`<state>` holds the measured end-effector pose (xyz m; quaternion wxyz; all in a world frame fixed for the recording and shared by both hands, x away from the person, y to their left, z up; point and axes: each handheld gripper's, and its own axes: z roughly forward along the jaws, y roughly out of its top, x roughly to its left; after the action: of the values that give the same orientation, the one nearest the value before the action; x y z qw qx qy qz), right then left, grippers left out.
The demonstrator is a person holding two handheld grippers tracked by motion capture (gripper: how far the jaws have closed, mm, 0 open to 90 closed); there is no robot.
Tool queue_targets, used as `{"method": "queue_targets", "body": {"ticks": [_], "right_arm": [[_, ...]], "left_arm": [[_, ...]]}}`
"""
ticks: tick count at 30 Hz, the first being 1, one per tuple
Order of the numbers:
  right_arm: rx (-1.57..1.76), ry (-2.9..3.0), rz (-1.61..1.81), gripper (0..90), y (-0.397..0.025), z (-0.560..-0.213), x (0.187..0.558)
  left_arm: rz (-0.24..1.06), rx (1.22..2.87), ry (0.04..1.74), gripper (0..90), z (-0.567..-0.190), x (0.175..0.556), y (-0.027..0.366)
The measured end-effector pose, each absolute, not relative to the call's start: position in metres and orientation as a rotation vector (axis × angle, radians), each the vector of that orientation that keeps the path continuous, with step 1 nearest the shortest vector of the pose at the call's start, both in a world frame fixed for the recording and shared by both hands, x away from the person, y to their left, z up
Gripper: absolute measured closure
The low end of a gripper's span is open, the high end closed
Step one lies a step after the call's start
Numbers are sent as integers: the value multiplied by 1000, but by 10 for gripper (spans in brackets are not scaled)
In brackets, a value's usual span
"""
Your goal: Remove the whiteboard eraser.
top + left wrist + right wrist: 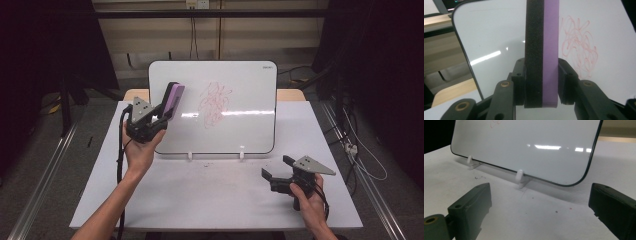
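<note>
We record a white rectangular whiteboard (pixel 235 95) propped on two white plastic feet (pixel 520 178) on the white tabletop (pixel 210 195), red scribble (pixel 215 102) at centre. The left gripper (pixel 167 112) clamps a purple-and-black foam eraser (pixel 542 50), raised before the board left of the scribble. The right gripper (pixel 280 167) rests low, jaws spread wide, well apart from the board.
</note>
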<state>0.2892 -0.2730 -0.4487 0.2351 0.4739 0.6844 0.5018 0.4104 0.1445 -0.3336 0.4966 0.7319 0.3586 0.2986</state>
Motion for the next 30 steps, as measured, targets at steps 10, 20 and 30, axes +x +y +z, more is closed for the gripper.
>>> {"method": "queue_targets", "body": {"ticks": [10,20,30], "right_arm": [[1292,1848,1391,46,-263,-440,284],[1231,1859,1447,47,-236,-435,289],[1146,1845,1645,39,-203,-421,311]], "left_arm": [[674,1725,826,644,-341,388,147],[608,1717,782,644,-351,367,133],[562,1744,773,644,-367,367,111]]}}
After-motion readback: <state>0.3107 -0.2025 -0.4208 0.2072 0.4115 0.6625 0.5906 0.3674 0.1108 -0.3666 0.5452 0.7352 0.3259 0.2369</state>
